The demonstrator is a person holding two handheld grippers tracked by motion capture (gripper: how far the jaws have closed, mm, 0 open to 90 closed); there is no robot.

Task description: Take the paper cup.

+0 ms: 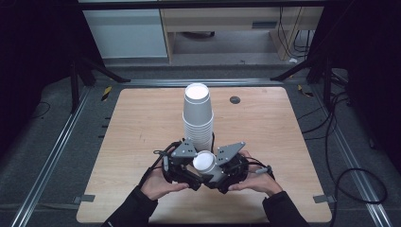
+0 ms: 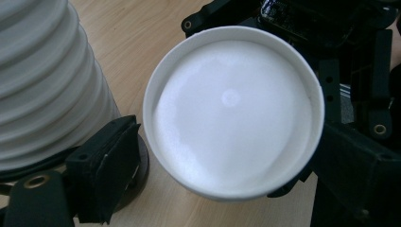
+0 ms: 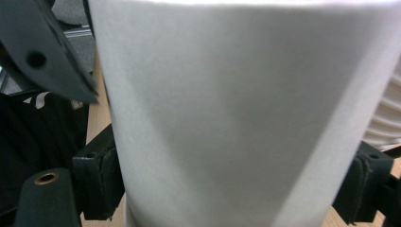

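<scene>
- A tall stack of paper cups (image 1: 198,116) stands upright near the middle of the wooden table (image 1: 137,123), its open mouth up; I take it as the landmark for everything below.
- A single paper cup (image 1: 206,163) sits just on the person's side of the stack, at its foot, between the two grippers, so one cup is apart from the stack (whether it is headed onto the stack or away from it, I cannot tell).
- Judged from this, the work is mid-way: the cup is in hand and clear of the stack, and what is left is to carry it to its place and let go.
- The right gripper (image 1: 226,171), on the person's side of the stack and a little to its right, has the single cup's wall between its jaws; in the right gripper view a black pad (image 3: 97,182) presses each side of the cup (image 3: 236,118), so it is clamped on it.
- The left gripper (image 1: 182,165), just left of that cup and at the stack's foot, faces the cup's open mouth (image 2: 234,111); its jaws stand either side of the cup, but I cannot tell whether they are pressing it.
- The stack's ribbed rims (image 2: 45,85) lie just beside the left jaw, near it but apart.
</scene>
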